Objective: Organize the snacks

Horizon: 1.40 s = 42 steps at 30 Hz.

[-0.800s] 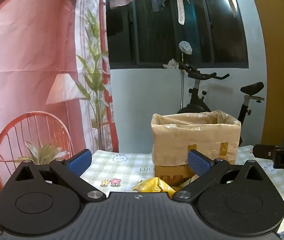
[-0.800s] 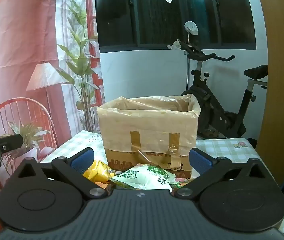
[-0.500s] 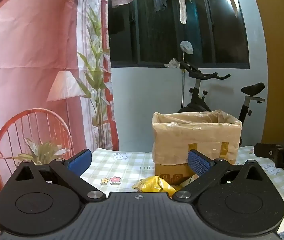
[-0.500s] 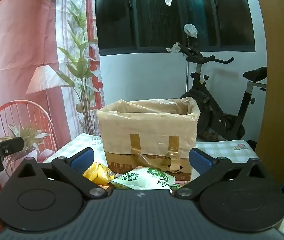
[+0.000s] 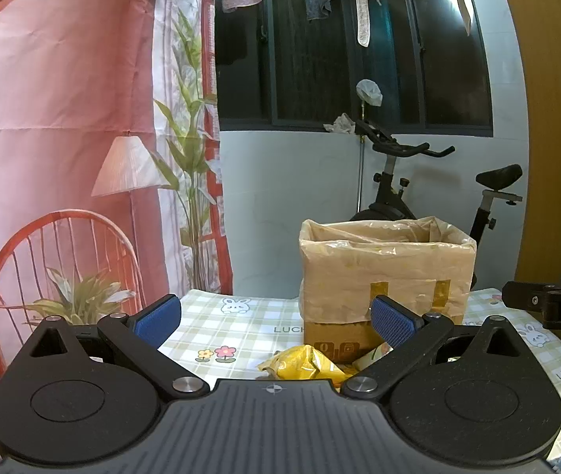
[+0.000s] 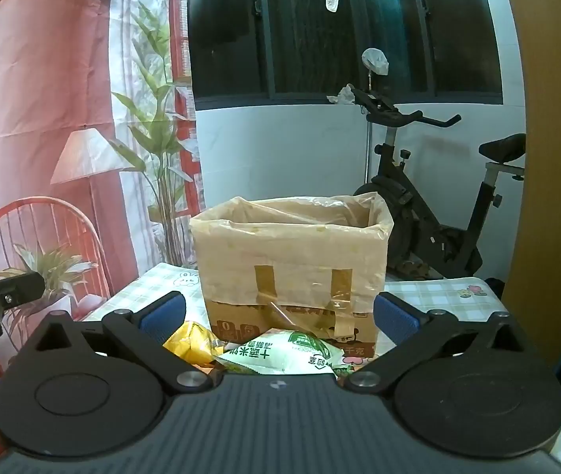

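1. Holding the left gripper (image 5: 275, 318) above the green-checked tablecloth (image 5: 241, 330), blue-padded jaws spread wide, gripping nothing.
2. Holding the right gripper (image 6: 278, 316) likewise, jaws wide apart and empty.
3. Lying just in front of the plastic-lined, taped brown cardboard box (image 6: 292, 268): a crinkled yellow snack packet (image 6: 191, 341) and, beside it, a green-and-white snack packet (image 6: 284, 357).

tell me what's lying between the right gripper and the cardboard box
In the right wrist view, two snack packets lie on the tablecloth between the open right gripper and the cardboard box: a yellow packet and a green-and-white packet.
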Motion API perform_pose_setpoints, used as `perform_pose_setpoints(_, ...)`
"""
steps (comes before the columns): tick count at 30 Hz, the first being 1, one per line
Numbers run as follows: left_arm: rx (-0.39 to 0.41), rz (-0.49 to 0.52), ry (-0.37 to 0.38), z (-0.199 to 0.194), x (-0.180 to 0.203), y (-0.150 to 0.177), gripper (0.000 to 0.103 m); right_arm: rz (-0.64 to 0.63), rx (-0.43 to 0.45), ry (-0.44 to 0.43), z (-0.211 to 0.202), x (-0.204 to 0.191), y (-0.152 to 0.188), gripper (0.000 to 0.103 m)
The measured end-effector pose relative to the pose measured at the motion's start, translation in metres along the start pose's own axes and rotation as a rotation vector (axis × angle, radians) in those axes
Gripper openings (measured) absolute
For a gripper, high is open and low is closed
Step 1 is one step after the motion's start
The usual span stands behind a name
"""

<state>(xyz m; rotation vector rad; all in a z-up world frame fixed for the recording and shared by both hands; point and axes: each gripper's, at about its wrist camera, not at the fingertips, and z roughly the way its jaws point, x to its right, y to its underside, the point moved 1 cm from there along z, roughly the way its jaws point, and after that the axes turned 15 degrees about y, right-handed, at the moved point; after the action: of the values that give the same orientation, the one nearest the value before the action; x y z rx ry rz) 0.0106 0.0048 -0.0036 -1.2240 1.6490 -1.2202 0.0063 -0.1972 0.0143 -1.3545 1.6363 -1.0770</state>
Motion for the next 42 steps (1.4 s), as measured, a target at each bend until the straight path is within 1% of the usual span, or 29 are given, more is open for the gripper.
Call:
perform_pose_setpoints(19, 0.005, -0.010, 0.001, -0.0006, -0.0014, 0.0011, 0.103, -0.001, -0.005, 0.001, 0.0019, 0.0011, 0.0000, 0.103)
perform_pose_setpoints(26, 0.008, -0.017, -0.010, -0.0020, -0.0002, -0.0007, 0.103, -0.008, 0.010, 0.006, -0.0012, 0.0005, -0.0003, 0.103)
perform_pose_setpoints(42, 0.007, -0.019, -0.012, -0.0001, 0.0020, -0.0009, 0.103, -0.003, 0.009, 0.011, -0.0024, 0.0030, -0.0015, 0.103)
